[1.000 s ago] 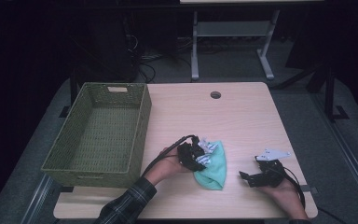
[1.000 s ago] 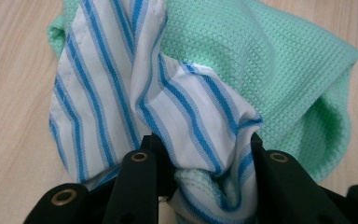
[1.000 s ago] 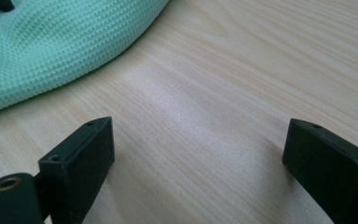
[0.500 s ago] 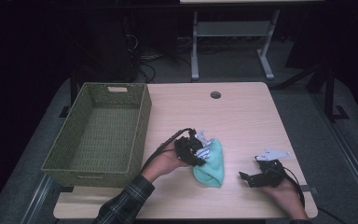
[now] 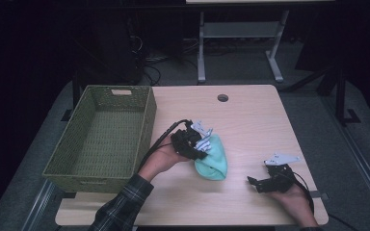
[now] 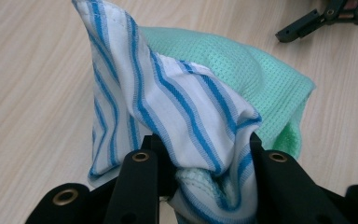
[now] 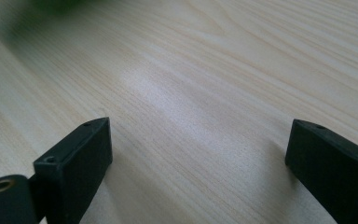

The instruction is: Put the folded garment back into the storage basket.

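- While the wooden table (image 5: 250,115) spreads wide under the high camera, the woven green basket (image 5: 147,120) sits at its nine o'clock side, open-topped, likely the drop spot for the cloths.
- Next in size, the mint-green cloth (image 5: 213,163) bunches near the table's centre, part draped on the wood, part gathered into the grip.
- On top of it comes the blue-striped white cloth (image 6: 168,102), pinched together with the green one, its free corner standing up at twelve o'clock in the left gripper view.
- And the left gripper (image 5: 198,147) has its jaws clamped on both cloths at once, so one lift should carry the pair.
- Over at four o'clock the right gripper (image 5: 254,182) rests low on the table, jaws wide apart with nothing between them, apparently waiting out of the way.
- Hard to read: how much fabric sits between the left jaws, since the folds cover the pads.
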Motion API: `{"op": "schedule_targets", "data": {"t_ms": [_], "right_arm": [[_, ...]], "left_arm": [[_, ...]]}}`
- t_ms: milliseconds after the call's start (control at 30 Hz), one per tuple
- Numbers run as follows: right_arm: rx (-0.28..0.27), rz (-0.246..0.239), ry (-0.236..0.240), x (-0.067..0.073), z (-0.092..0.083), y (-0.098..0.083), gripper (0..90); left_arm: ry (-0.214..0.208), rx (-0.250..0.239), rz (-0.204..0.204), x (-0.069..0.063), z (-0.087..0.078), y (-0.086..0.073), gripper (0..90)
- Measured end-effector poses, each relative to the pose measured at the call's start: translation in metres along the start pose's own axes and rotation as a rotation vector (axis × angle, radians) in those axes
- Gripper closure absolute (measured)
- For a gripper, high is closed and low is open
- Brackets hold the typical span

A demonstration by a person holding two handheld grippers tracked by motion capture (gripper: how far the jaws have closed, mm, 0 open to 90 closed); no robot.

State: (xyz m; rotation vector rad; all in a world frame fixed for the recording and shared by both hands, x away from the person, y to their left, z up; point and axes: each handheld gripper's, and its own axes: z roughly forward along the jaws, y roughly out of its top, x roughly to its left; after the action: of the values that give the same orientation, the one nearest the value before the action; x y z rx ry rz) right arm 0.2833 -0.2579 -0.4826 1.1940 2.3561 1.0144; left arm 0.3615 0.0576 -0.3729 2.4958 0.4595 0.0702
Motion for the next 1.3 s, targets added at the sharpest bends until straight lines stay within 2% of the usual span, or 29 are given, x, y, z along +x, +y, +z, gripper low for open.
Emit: {"op": "schedule_targets", "data": {"t_ms": [167, 267, 300, 533, 800, 900, 1067, 1233, 1300], "right_arm": [[0.001, 0.003, -0.003, 0.0, 0.0, 0.0, 6.8], [0.0, 0.003, -0.004, 0.0, 0.0, 0.0, 6.8], [0.0, 0.002, -0.006, -0.001, 0.0, 0.0, 6.8], [-0.001, 0.002, -0.006, -0.001, 0.0, 0.0, 6.8], [-0.002, 0.008, -0.011, -0.001, 0.0, 0.0, 6.8], [-0.001, 0.009, -0.012, -0.001, 0.0, 0.0, 6.8], [-0.001, 0.01, -0.013, -0.001, 0.0, 0.0, 6.8], [-0.001, 0.011, -0.013, -0.001, 0.0, 0.0, 6.8], [0.0, 0.01, -0.014, -0.001, 0.0, 0.0, 6.8]], "left_arm": [[-0.007, -0.028, -0.02, 0.002, -0.01, 0.002, 68.5], [-0.003, -0.028, -0.015, 0.005, -0.016, 0.003, 68.5], [-0.003, -0.039, -0.03, 0.006, -0.02, 0.003, 68.5], [0.007, -0.062, -0.036, 0.009, -0.03, 0.004, 68.5], [0.033, -0.064, -0.021, 0.011, -0.05, 0.007, 68.5], [0.045, -0.08, -0.036, 0.013, -0.057, 0.007, 68.5], [0.07, -0.074, -0.023, 0.016, -0.073, 0.005, 68.5], [0.107, -0.079, -0.038, 0.019, -0.092, 0.002, 68.5], [0.111, -0.081, -0.04, 0.02, -0.094, 0.001, 68.5]]}}
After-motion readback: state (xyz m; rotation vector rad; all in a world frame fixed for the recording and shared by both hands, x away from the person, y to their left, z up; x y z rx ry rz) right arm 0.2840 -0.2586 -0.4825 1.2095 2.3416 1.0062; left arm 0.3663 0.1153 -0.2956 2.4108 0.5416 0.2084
